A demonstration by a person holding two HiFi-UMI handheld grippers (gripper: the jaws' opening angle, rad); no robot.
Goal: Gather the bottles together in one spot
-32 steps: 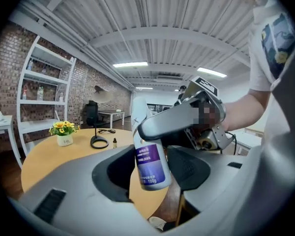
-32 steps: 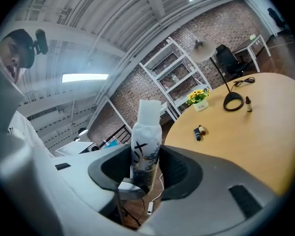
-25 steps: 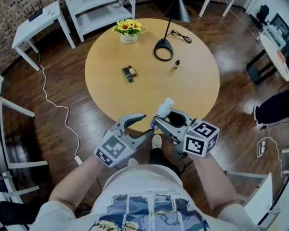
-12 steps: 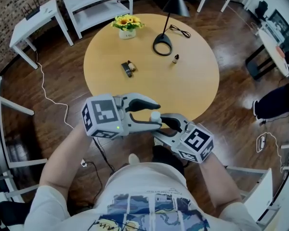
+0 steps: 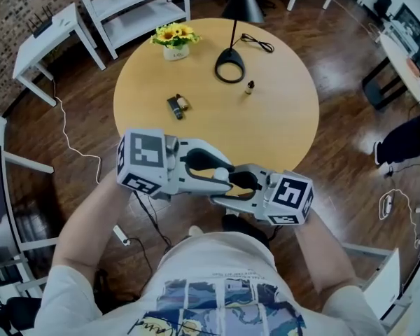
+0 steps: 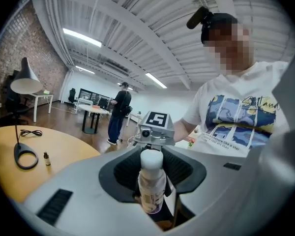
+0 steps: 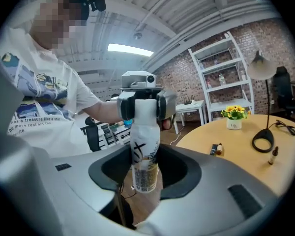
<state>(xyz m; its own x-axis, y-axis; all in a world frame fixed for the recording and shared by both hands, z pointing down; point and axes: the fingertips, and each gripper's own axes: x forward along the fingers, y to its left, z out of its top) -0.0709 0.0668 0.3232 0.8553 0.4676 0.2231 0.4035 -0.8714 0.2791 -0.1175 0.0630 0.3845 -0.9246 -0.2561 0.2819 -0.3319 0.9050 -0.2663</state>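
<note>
**White bottle held in both grippers, short of the table's near edge**

The white bottle (image 7: pixel 145 146), white-capped and carrying a printed label, is held in the air in front of the person's shirt, off the near edge of the round wooden table (image 5: pixel 280 131). The right gripper (image 7: pixel 146 176) has its jaws closed on the bottle's lower, labelled part. The left gripper (image 6: pixel 152 191) faces it tip to tip, with its jaws closed on the same bottle. In the right gripper view, the left gripper's pads press either side of the cap end. On the table, well apart from the held bottle, a small dropper bottle (image 5: pixel 249 87) stands upright just beside the ring-shaped lamp base (image 5: pixel 229 70). Farther left, a dark bottle (image 5: pixel 173 107) lies on its side, touching a small brown bottle (image 5: pixel 183 103). A pot of yellow flowers (image 5: pixel 171 37) stands near the far rim
</note>
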